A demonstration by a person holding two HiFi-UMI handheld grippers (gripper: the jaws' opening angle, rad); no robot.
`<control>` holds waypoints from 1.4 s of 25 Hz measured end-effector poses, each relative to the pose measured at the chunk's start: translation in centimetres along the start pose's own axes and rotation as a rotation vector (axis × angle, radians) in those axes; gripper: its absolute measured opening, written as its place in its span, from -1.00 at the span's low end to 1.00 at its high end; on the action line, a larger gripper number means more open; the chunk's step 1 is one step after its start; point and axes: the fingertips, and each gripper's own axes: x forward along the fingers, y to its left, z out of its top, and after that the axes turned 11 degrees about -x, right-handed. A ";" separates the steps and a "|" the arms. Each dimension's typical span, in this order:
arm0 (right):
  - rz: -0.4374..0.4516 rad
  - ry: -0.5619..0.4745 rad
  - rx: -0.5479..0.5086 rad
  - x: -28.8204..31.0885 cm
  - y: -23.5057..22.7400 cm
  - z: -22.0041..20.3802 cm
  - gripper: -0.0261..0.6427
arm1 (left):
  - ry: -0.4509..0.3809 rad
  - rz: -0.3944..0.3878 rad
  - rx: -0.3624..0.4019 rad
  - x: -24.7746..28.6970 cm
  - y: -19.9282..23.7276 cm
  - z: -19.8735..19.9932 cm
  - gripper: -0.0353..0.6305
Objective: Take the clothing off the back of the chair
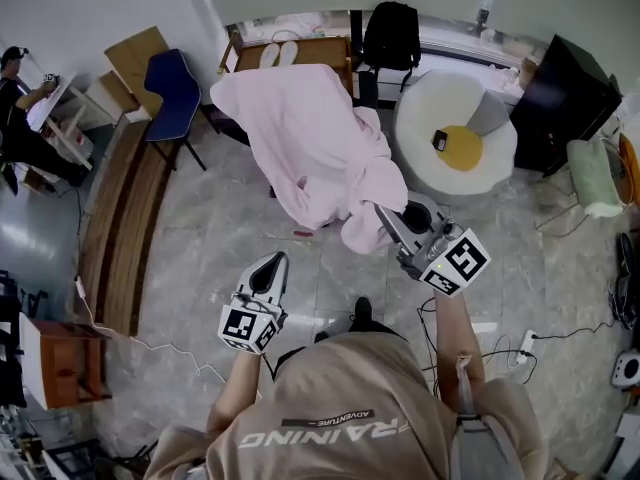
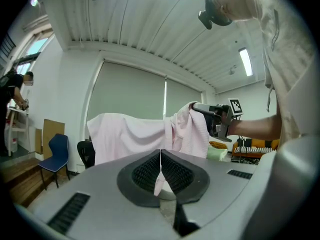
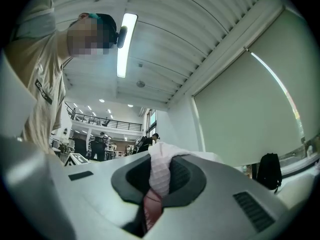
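A large pink garment (image 1: 310, 138) hangs draped over a black chair (image 1: 364, 89) in the middle of the room. My right gripper (image 1: 383, 215) is shut on the garment's lower right edge, and a fold of pink cloth (image 3: 161, 169) is pinched between its pads. The left gripper view shows the same garment (image 2: 130, 134) stretched from the chair (image 2: 86, 154) to the right gripper (image 2: 200, 106). My left gripper (image 1: 271, 260) stays shut and holds nothing, over the floor short of the cloth, its jaws meeting in a thin line (image 2: 160, 151).
A blue chair (image 1: 172, 88) and a long wooden bench (image 1: 120, 228) stand at the left. A white round seat (image 1: 485, 153) with a yellow cushion is at the right, beside a black cabinet (image 1: 565, 98). A power strip (image 1: 525, 346) and cables lie on the floor. A person (image 1: 20, 108) works at far left.
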 end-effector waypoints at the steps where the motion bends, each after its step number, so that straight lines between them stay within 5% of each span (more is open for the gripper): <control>1: -0.009 -0.003 -0.010 -0.2 1.9 0.1 -0.79 | -0.002 -0.008 0.007 -1.8 0.2 -0.7 -0.85; 14: -0.065 0.034 -0.004 -0.2 9.2 4.3 -0.79 | 0.040 -0.082 -0.053 -6.9 1.8 -0.9 -0.85; 24: -0.008 -0.020 0.000 -5.0 13.6 6.6 -0.80 | 0.027 -0.066 -0.022 -10.1 -2.9 -2.4 -0.85; 35: 0.091 -0.109 0.015 -12.4 16.8 11.1 -0.79 | 0.019 0.003 -0.072 -13.3 -11.6 -4.6 -0.85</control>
